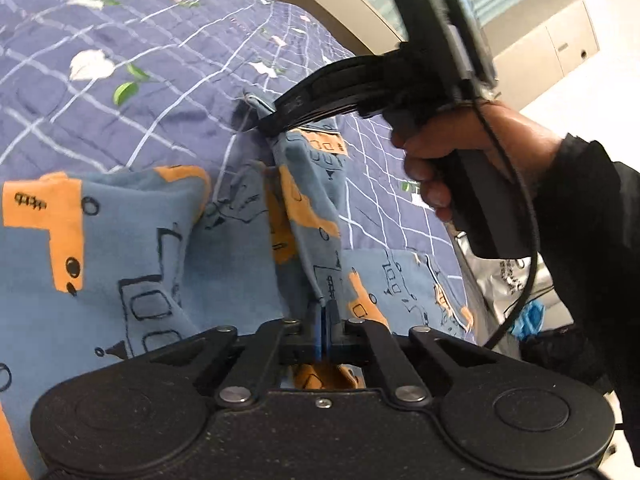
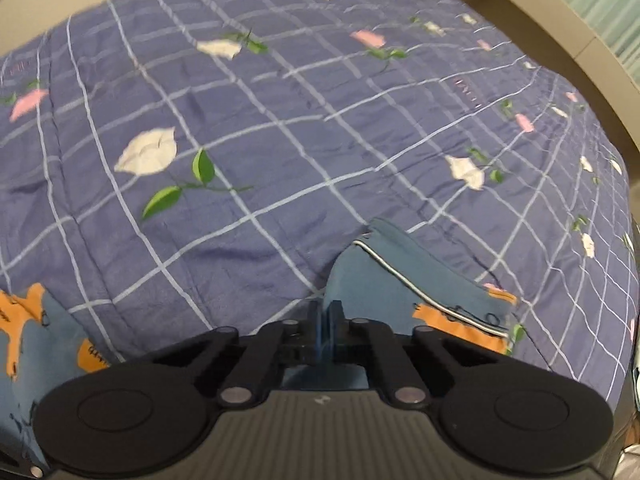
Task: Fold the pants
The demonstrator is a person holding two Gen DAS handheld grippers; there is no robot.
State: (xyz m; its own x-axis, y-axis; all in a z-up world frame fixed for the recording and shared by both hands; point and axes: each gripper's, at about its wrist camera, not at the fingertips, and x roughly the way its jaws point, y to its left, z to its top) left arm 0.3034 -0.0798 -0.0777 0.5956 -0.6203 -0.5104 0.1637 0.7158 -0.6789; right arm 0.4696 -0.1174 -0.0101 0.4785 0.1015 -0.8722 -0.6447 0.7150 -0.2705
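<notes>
The pants [image 1: 120,240] are blue with orange and black vehicle prints and lie on a purple checked bedspread [image 1: 120,80]. My left gripper [image 1: 325,312] is shut on a raised fold of the pants. My right gripper [image 1: 272,126], held by a hand, is shut on the far end of the same raised strip, lifting it off the bed. In the right wrist view my right gripper [image 2: 327,320] pinches the pants' edge [image 2: 400,276], which has a white-piped hem. More of the pants [image 2: 36,340] lies at lower left.
The bedspread [image 2: 280,120] stretches far ahead with flower prints. A beige bed frame or ledge [image 2: 540,20] runs along the far right. A silver bag [image 1: 504,276] and a blue item [image 1: 530,316] lie on the floor beside the bed.
</notes>
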